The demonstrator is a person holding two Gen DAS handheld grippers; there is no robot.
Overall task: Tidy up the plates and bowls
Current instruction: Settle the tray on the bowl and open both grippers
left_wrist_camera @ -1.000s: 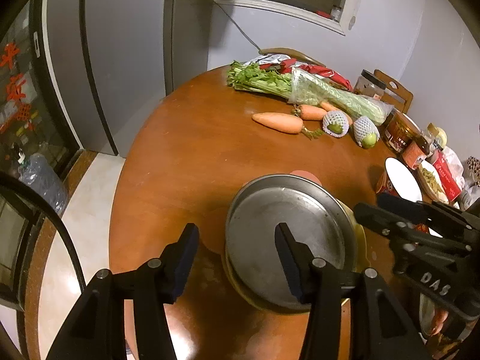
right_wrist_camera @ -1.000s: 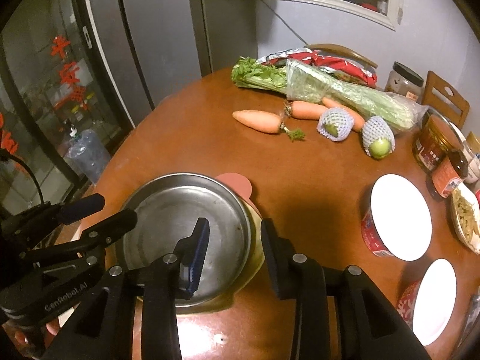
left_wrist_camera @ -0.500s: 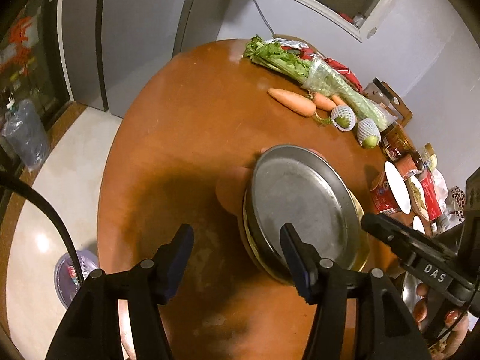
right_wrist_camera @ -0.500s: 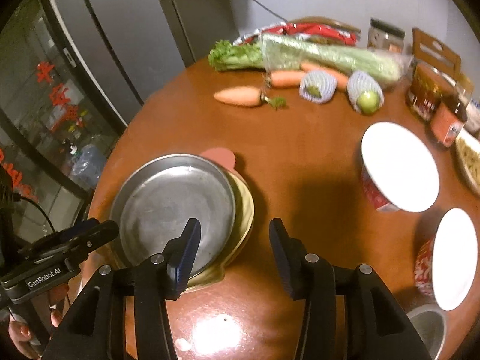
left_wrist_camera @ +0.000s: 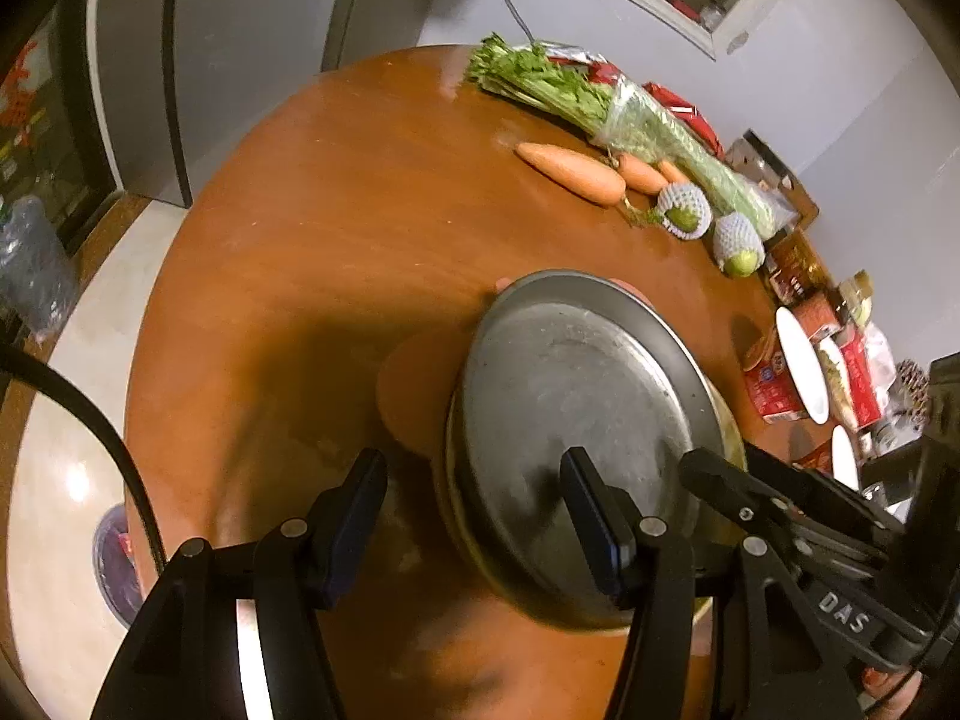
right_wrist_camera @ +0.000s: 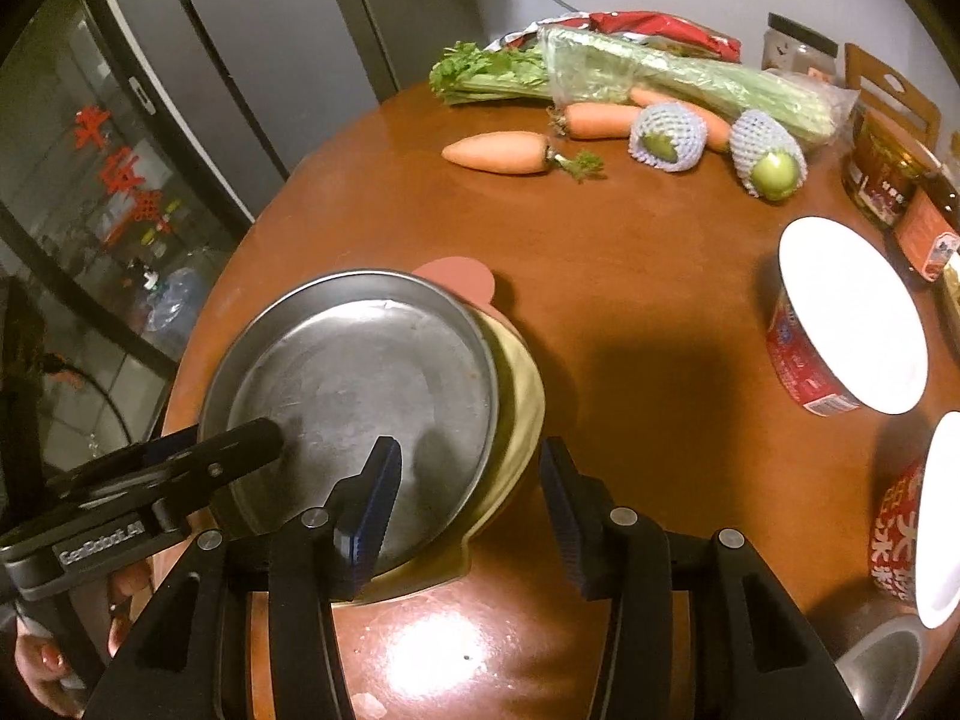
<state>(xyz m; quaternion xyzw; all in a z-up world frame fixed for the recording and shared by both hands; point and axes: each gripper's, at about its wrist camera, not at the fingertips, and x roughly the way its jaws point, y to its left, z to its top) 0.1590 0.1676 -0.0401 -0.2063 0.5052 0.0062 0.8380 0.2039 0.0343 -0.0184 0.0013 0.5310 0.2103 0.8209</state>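
Observation:
A steel plate (left_wrist_camera: pixel 576 408) (right_wrist_camera: pixel 360 372) lies on top of a yellow plate (right_wrist_camera: pixel 519 408) (left_wrist_camera: pixel 729 426). A pink plate (right_wrist_camera: pixel 462 276) (left_wrist_camera: pixel 414 390) peeks out from under them on the round wooden table (left_wrist_camera: pixel 360 228). My left gripper (left_wrist_camera: pixel 471 519) (right_wrist_camera: pixel 216 438) is open and straddles the stack's left rim, one finger over the steel plate and the other outside it. My right gripper (right_wrist_camera: pixel 468 492) (left_wrist_camera: pixel 720 468) is open astride the right rim in the same way. Neither gripper's pads press on the plates.
Carrots (right_wrist_camera: pixel 498 153), celery in a bag (right_wrist_camera: pixel 660 72) and two fruits in foam nets (right_wrist_camera: pixel 666 138) lie at the far side. Noodle cups with white lids (right_wrist_camera: pixel 852 312), jars (right_wrist_camera: pixel 882 174) and a steel bowl (right_wrist_camera: pixel 882 672) stand to the right. The table's edge (left_wrist_camera: pixel 150 324) curves close on the left.
Both grippers have sunk toward the plate stack and tilted further down. Their jaws stand wider than a second ago. The plates have not moved.

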